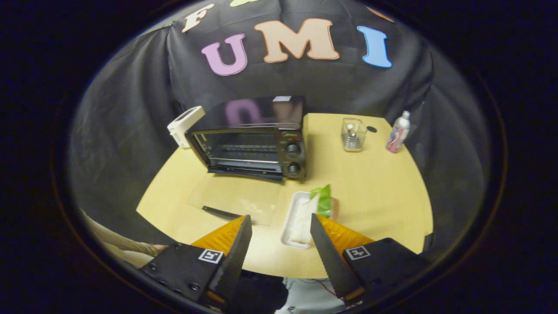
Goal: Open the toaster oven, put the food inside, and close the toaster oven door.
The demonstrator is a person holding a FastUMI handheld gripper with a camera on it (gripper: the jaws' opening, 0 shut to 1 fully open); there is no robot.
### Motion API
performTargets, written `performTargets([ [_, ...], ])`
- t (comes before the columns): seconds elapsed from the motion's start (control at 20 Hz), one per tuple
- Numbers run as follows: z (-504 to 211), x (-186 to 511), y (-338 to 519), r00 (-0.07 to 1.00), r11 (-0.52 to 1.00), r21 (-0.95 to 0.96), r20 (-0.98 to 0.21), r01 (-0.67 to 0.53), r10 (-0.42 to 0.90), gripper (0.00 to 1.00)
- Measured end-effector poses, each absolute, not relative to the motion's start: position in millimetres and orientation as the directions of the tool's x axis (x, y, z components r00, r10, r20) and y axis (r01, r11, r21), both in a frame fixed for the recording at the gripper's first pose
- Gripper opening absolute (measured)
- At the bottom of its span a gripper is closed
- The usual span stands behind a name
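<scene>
A black toaster oven (257, 139) stands at the back of the yellow table (375, 187). Its glass door (237, 198) hangs fully down toward me, handle (221, 213) nearest, and the rack inside is bare. The food, a white sandwich with green lettuce (320, 203), lies on a white tray (293, 226) in front of the oven's knobs. My gripper (281, 224) hovers open above the table's near edge. The tray's near end sits between the fingertips, closer to the right finger (324, 244). Nothing is held.
A white boxy device (185, 124) leans at the oven's left rear corner. A clear holder (353, 134) and a small bottle (399, 132) stand at the back right. A person's sleeve (126, 246) shows beside the left finger.
</scene>
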State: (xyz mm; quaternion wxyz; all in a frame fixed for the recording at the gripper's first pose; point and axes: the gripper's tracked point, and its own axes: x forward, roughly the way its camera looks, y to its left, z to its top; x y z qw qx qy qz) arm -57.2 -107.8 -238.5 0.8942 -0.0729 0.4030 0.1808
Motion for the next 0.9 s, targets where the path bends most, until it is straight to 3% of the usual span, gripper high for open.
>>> performTargets([
  [0.6, -324.6, -25.1, -145.0, 0.494, 0.927, 0.005, -0.846, -0.375, 0.204, 0.86],
  [0.9, -338.9, -39.9, -130.5, 0.413, 0.930, 0.111, -0.873, -0.351, 0.260, 0.54],
])
